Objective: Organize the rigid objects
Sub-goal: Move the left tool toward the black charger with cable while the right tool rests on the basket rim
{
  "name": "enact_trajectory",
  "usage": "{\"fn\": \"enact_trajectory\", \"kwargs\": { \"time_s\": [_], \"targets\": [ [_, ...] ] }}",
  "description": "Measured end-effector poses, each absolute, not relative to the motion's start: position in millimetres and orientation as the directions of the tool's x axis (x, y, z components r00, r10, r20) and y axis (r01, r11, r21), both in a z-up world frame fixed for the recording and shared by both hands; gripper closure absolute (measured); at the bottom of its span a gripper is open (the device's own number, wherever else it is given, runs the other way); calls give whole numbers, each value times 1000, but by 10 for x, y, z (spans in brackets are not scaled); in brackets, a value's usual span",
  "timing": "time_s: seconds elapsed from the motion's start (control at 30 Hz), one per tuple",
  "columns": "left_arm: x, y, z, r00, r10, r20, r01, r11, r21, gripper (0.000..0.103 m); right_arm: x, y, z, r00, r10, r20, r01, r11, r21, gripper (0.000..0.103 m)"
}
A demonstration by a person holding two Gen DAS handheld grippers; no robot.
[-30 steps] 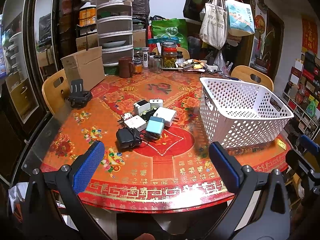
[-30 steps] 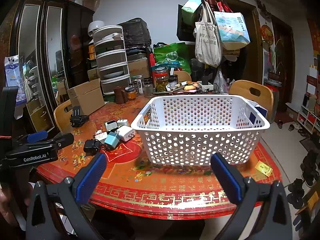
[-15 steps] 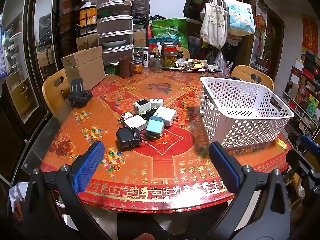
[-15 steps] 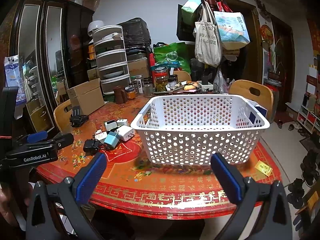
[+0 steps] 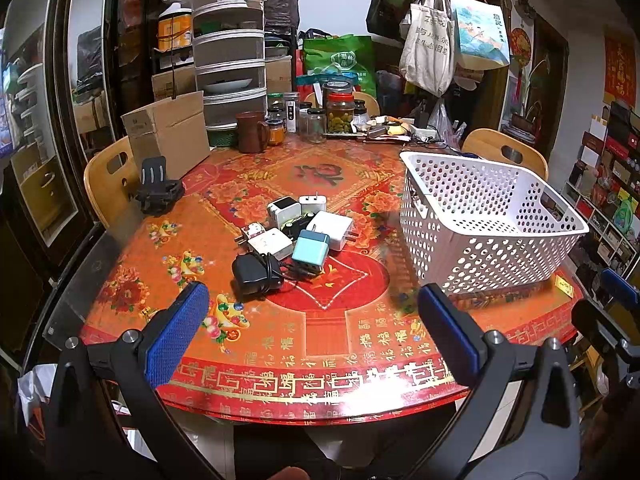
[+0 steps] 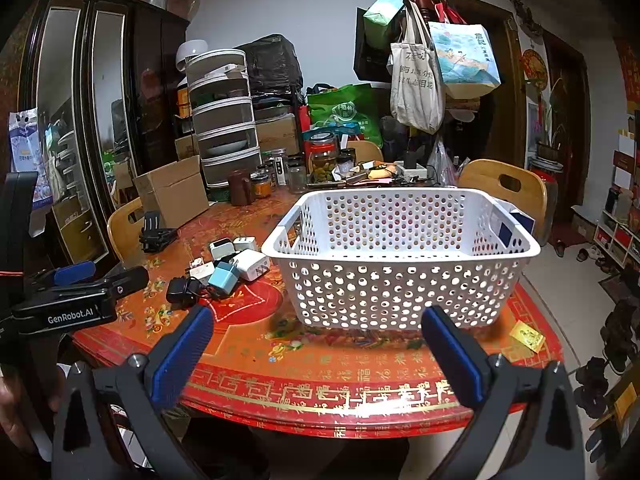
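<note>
Left tool (image 5: 312, 320) hangs over the near desk (image 5: 320, 344) edge, blue pads wide apart, nothing between them. Charger pile (image 5: 296, 232) sits mid-desk: black adapter (image 5: 254, 274) with coiled cord nearest, teal plug (image 5: 311, 246) just behind it, white ones around. White perforated basket (image 5: 488, 228) stands right of the pile, apart from it.

The left wrist view looks from just off the near edge of the round table (image 5: 320, 344), facing across it toward the cluster of chargers (image 5: 292, 236), with the white basket (image 5: 492, 240) off to the right. The right wrist view sits further right at a similar standoff, facing the white basket (image 6: 400, 264) head-on (chargers (image 6: 224, 264) lie to its left). Both share the basket, the chargers, the cardboard box (image 5: 168, 136) and the hanging bags (image 6: 416, 80).
</note>
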State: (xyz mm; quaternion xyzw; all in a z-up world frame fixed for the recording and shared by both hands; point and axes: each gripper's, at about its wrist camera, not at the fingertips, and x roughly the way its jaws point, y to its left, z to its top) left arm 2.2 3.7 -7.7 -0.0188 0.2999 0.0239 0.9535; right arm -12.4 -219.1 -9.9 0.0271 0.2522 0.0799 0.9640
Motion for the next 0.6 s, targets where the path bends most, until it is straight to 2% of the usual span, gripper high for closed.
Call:
{"fn": "enact_trajectory", "kwargs": {
  "time_s": [0.23,0.33,0.43,0.47,0.53,0.6],
  "targets": [
    [40,82,-128,834,42,-551,-61,998,-17,0,-145,-2270,-102,883,124,-453,-100,992,76,0],
    [160,283,-205,846,-1,-534,-51,995,-82,0,-1,-2675,-58,901,10,-434,22,997,69,0],
    [431,460,-346,835,46,-549,-89,995,-53,0,257,-3279,-18,886,-85,-456,149,983,106,0],
    [503,493,-388,826,80,-557,-115,993,-29,0,392,-3475,-21,868,-109,-485,183,977,108,1],
    [706,550,-511,791,140,-595,-145,989,40,0,701,-3833,-86,832,-121,-541,218,969,119,10],
    [890,617,-672,744,109,-659,-105,993,46,0,983,-4079,-182,804,-105,-585,223,966,134,20]
  ]
}}
